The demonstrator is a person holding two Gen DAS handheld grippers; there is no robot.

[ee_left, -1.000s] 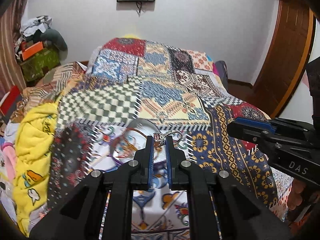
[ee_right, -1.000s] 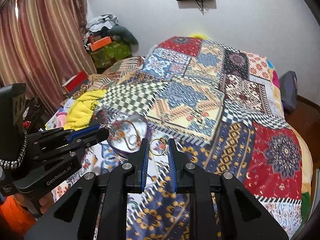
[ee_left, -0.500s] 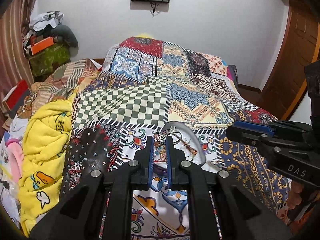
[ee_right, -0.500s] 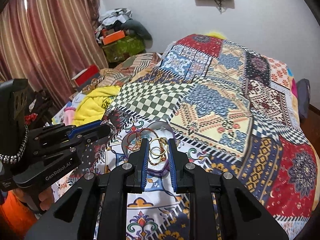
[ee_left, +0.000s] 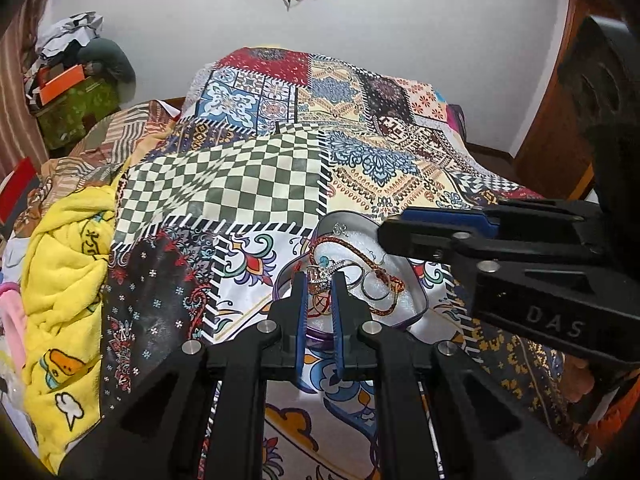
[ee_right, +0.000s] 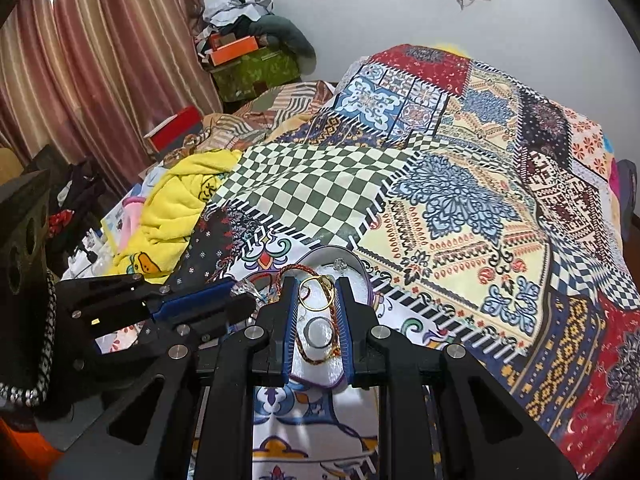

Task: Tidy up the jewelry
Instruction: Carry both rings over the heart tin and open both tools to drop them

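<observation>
In the left wrist view, our left gripper [ee_left: 319, 280] held a small silver ring [ee_left: 320, 273] in narrow fingers above the oval silver tray [ee_left: 416, 292], low centre. In the right wrist view, our right gripper [ee_right: 317, 294] pinched a thin gold bangle [ee_right: 317, 294] over that tray [ee_right: 356, 264]. We judged the placing step underway; next, lower and release both gently.

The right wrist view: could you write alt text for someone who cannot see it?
A handheld black gripper pinches a gold ring just above an oval tin of jewelry, which sits on a bed under a colourful patchwork quilt. A second gripper reaches in from the left holding a small silvery piece.
</observation>
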